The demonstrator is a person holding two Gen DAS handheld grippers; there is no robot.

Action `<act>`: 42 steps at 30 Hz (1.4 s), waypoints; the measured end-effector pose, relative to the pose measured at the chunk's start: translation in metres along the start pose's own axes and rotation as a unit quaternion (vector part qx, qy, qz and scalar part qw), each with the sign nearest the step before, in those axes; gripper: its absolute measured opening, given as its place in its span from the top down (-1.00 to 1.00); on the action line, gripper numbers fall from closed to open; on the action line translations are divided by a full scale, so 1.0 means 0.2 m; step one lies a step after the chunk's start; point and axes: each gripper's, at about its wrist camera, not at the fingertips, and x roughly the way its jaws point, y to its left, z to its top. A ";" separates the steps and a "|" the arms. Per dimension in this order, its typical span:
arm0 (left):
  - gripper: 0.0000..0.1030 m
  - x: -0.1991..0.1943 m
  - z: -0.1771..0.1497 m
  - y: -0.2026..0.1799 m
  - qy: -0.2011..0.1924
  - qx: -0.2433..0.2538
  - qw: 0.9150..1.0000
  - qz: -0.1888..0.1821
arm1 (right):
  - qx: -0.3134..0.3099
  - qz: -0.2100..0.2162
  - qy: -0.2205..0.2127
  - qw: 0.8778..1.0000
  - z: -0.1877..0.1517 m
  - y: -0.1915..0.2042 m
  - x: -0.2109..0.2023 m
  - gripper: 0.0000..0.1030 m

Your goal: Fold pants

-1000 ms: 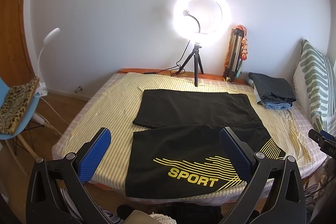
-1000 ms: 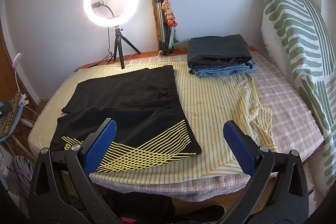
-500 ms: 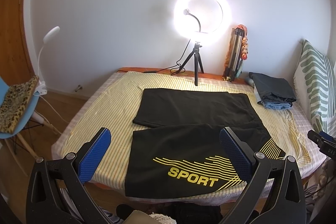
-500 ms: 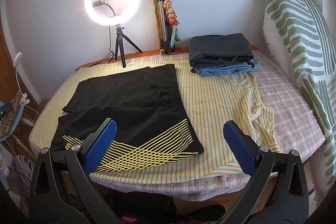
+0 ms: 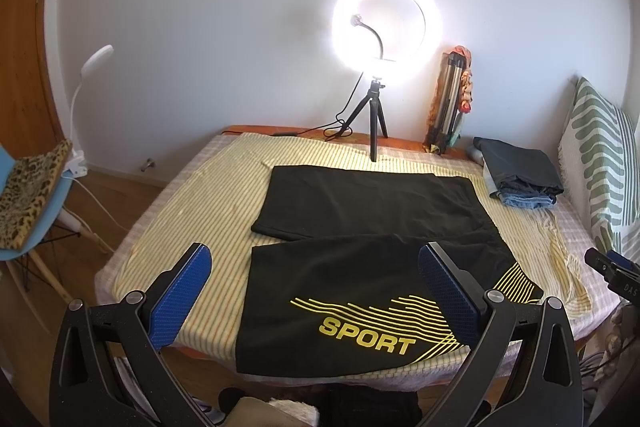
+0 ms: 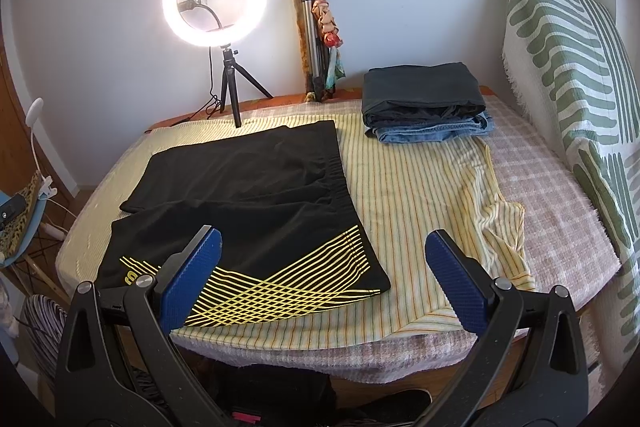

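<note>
Black shorts (image 5: 360, 235) with a yellow SPORT print lie flat on the striped yellow cloth (image 5: 224, 195), legs spread toward the left; they also show in the right wrist view (image 6: 256, 195). My left gripper (image 5: 314, 267) is open and empty, held above the table's near edge over the printed leg. My right gripper (image 6: 322, 255) is open and empty, held above the near edge by the waistband end of the shorts. Part of the right gripper shows at the right edge of the left wrist view (image 5: 612, 267).
A lit ring light on a tripod (image 5: 376, 123) stands at the back. A stack of folded clothes (image 6: 424, 103) sits at the back right. A green patterned cushion (image 6: 568, 67) leans on the right. A blue chair (image 5: 28, 203) stands at the left.
Both grippers have drifted slightly back and up from the table; the scene looks a little farther away. The shorts have not moved.
</note>
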 end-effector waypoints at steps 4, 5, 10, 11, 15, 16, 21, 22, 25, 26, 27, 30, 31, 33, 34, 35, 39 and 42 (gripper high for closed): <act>-0.99 0.03 -0.02 0.06 0.012 -0.018 0.999 -0.025 | 0.000 0.004 -0.006 1.000 0.00 0.00 0.00 -1.00; -0.99 0.05 -0.03 0.07 0.017 -0.016 0.999 -0.027 | 0.000 0.007 -0.009 1.000 0.00 0.00 0.00 -1.00; -0.94 0.11 -0.06 0.10 0.041 0.015 0.999 -0.025 | -0.039 0.025 -0.007 0.999 0.00 0.02 0.02 -1.00; -0.88 0.13 -0.06 0.10 0.047 0.020 0.998 -0.027 | -0.053 0.030 -0.005 0.998 0.01 0.03 0.03 -1.00; -0.68 0.19 -0.08 0.15 0.060 0.051 0.997 -0.019 | -0.107 0.035 0.010 0.994 0.02 0.04 0.07 -0.95; -0.64 0.19 -0.09 0.15 0.063 0.057 0.996 -0.021 | -0.122 0.034 0.016 0.992 0.02 0.05 0.08 -0.85; -0.23 0.26 -0.15 0.17 0.091 0.108 0.989 -0.047 | -0.219 0.032 0.043 0.974 -0.01 0.11 0.14 -0.74; -0.19 0.27 -0.15 0.16 0.097 0.116 0.987 -0.051 | -0.247 0.029 0.045 0.967 -0.02 0.11 0.16 -0.74; 0.03 0.31 -0.19 0.14 0.122 0.142 0.980 -0.069 | -0.315 0.031 0.055 0.947 -0.07 0.14 0.19 -0.74; 0.05 0.33 -0.21 0.14 0.128 0.148 0.978 -0.075 | -0.337 0.033 0.063 0.939 -0.09 0.14 0.21 -0.74; 0.06 0.34 -0.21 0.13 0.133 0.152 0.976 -0.079 | -0.358 0.037 0.074 0.930 -0.10 0.15 0.23 -0.74; 0.19 0.40 -0.25 0.12 0.154 0.159 0.970 -0.101 | -0.407 0.048 0.114 0.905 -0.14 0.15 0.30 -0.62; 0.20 0.42 -0.27 0.12 0.164 0.159 0.968 -0.106 | -0.419 0.051 0.127 0.898 -0.16 0.16 0.33 -0.52; 0.21 0.45 -0.30 0.12 0.179 0.162 0.963 -0.121 | -0.447 0.056 0.160 0.878 -0.22 0.16 0.41 -0.40; 0.21 0.46 -0.31 0.11 0.184 0.165 0.961 -0.124 | -0.457 0.056 0.172 0.871 -0.24 0.16 0.45 -0.35; 0.21 0.47 -0.33 0.11 0.188 0.169 0.959 -0.126 | -0.465 0.057 0.183 0.864 -0.27 0.16 0.48 -0.34; 0.21 0.52 -0.38 0.10 0.209 0.186 0.951 -0.131 | -0.495 0.056 0.209 0.842 -0.36 0.17 0.59 -0.29; 0.21 0.55 -0.41 0.11 0.228 0.183 0.946 -0.140 | -0.507 0.055 0.222 0.831 -0.41 0.17 0.64 -0.24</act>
